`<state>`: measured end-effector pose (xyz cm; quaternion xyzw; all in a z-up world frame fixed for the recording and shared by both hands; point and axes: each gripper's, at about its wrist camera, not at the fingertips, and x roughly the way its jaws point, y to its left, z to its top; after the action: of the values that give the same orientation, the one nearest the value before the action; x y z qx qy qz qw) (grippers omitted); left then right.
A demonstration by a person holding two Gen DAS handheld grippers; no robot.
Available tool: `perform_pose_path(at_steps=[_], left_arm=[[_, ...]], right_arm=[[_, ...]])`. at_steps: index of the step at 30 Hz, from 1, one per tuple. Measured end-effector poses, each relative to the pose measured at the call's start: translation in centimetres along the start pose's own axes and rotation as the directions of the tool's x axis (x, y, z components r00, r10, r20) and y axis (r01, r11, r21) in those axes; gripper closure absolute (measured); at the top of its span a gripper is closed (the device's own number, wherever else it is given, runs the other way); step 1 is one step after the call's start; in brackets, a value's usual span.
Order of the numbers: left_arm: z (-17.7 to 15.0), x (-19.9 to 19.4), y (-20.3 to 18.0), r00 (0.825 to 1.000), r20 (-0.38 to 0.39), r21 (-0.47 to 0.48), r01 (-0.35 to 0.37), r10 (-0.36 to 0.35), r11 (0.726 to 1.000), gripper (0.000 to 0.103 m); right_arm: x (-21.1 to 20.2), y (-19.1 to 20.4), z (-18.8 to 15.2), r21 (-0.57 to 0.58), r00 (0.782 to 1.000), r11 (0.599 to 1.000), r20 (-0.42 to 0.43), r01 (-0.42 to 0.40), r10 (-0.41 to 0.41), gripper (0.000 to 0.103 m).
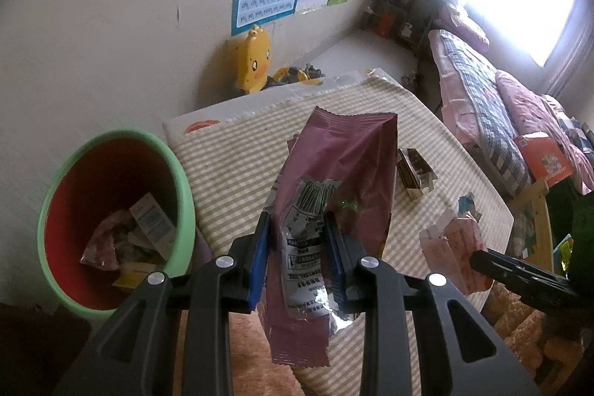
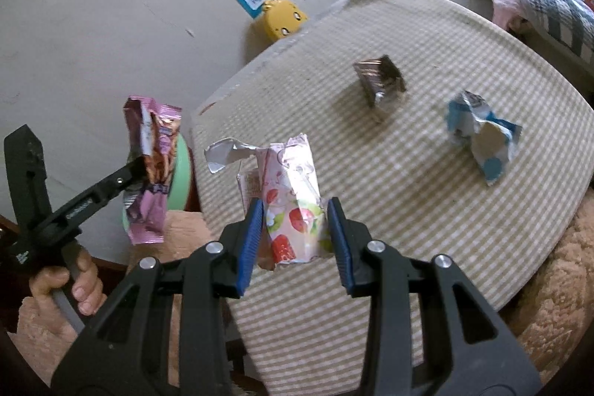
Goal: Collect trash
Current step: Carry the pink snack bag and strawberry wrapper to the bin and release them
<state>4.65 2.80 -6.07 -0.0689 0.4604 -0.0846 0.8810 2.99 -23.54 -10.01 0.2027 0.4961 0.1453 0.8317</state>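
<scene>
**Purple and pink wrappers both gripped above the checked table**

Purple snack bag point(image 1: 334, 173) sits pinched in my left gripper point(image 1: 297, 240), jaws narrowed on its crumpled foil seam, just right of the green-rimmed bin point(image 1: 115, 218) with trash inside. My right gripper point(image 2: 295, 229) is clamped on the pink strawberry carton point(image 2: 293, 210) over the near table edge. Farther out on the checked cloth point(image 2: 427, 210) lie a dark wrapper point(image 2: 380, 80) and, to its right, a blue-white crumpled packet point(image 2: 482, 136).
</scene>
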Motion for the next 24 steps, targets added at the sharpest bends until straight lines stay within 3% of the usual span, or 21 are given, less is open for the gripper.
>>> perform_pose_path(at_steps=[14, 24], left_arm=[[-0.2, -1.2, 4.0, 0.999, 0.034, -0.073, -0.025, 0.028, 0.997, 0.077], [-1.1, -1.7, 9.2, 0.997, 0.04, -0.165, -0.063, 0.07, 0.984, 0.077]], right_arm=[[0.7, 5.4, 0.1, -0.115, 1.0, 0.993, -0.01, 0.021, -0.022, 0.068], [1.8, 9.6, 1.1, -0.206, 0.999, 0.978, -0.01, 0.042, -0.045, 0.068]])
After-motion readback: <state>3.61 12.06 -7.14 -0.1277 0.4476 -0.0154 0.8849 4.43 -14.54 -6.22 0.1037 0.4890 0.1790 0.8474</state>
